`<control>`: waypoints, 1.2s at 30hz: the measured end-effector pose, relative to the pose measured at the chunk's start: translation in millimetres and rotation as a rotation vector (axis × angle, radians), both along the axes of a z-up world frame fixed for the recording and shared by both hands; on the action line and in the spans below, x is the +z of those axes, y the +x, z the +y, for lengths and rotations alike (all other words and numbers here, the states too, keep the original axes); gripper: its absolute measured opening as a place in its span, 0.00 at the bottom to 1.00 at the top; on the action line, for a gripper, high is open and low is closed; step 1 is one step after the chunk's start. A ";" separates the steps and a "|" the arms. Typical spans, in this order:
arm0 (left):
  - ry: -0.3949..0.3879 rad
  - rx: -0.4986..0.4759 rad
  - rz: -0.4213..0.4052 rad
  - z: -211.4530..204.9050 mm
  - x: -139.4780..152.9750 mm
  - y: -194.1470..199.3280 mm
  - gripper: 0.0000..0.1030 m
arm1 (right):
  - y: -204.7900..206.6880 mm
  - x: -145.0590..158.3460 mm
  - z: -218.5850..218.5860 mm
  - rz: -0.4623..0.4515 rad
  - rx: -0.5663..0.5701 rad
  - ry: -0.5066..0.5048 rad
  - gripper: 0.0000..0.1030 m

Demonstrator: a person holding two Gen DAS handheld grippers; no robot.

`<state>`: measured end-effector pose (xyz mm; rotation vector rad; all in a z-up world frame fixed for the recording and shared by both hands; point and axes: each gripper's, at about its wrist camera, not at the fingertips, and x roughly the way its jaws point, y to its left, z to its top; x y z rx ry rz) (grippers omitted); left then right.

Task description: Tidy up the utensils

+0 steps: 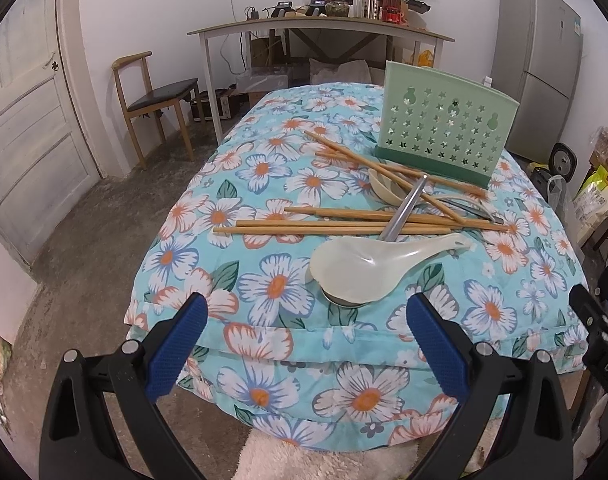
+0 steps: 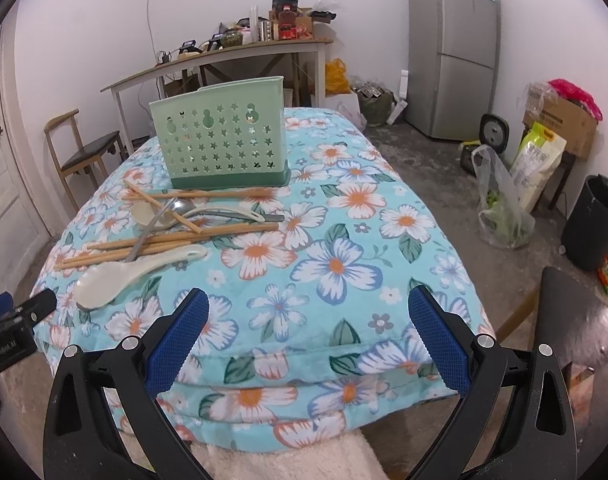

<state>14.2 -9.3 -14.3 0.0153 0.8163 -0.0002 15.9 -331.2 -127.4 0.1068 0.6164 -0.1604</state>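
Blue-padded fingers (image 1: 175, 344) of my left hand-held gripper (image 1: 308, 312) sit widest in the foreground of the left wrist view, spread well apart with nothing between them, poised over the near edge of the floral cloth (image 1: 263, 280) that covers the table. My right hand-held gripper (image 2: 308, 308) is likewise spread and empty, hovering over the near edge further to the right, apart from the utensils.

Closest to my left hand-held gripper lies a large white spoon (image 1: 368, 268), its bowl toward me and its handle running away to the right. Its bowl rests on top of a metal spoon (image 1: 404, 212) — the steel handle slants up and away across the pile. Just behind, wooden chopsticks (image 1: 344, 224) lie in a loose heap, some roughly side by side across the cloth, others crossing them at an angle toward the holder. A smaller white spoon (image 1: 384, 190) sits among the crossed sticks, and another utensil with a pale handle (image 2: 227, 213) lies to the right of it.

Beyond the heap stands the green utensil holder (image 1: 440, 128), upright on its darker base, its front wall pierced with star-shaped holes — the farthest chopsticks reach its foot. From the right wrist view I cannot see into it.
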 end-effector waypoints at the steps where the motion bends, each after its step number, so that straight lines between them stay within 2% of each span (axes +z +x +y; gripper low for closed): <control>1: 0.004 -0.001 0.000 -0.1 -0.7 1.5 0.94 | 2.3 0.1 0.1 -0.005 0.004 0.008 0.93; 6: 0.020 -0.001 -0.005 0.9 -3.8 10.4 0.94 | 10.4 -2.4 3.7 -0.031 0.057 0.067 0.93; 14: 0.003 -0.034 -0.019 5.0 -10.0 25.6 0.94 | 11.8 -34.2 17.0 0.047 0.118 0.128 0.93; 18: -0.023 -0.077 -0.038 2.5 -13.1 30.7 0.94 | 7.2 -35.3 17.1 0.031 0.135 0.148 0.93; 23: -0.057 -0.128 -0.032 2.7 -17.2 40.2 0.86 | 8.1 -37.7 19.9 0.036 0.187 0.168 0.93; 24: -0.074 -0.136 -0.022 3.8 -18.9 43.8 0.85 | 9.1 -37.9 21.1 0.038 0.202 0.172 0.93; 26: -0.113 -0.147 0.006 6.6 -23.1 47.7 0.77 | 11.2 -38.7 22.5 0.037 0.214 0.177 0.93; 32: -0.318 -0.123 0.142 23.9 -46.7 60.9 0.53 | 21.2 -42.9 20.3 0.048 0.249 0.220 0.93; 36: -0.457 -0.120 0.175 32.4 -57.1 65.0 0.45 | 26.5 -46.8 18.7 0.061 0.263 0.242 0.93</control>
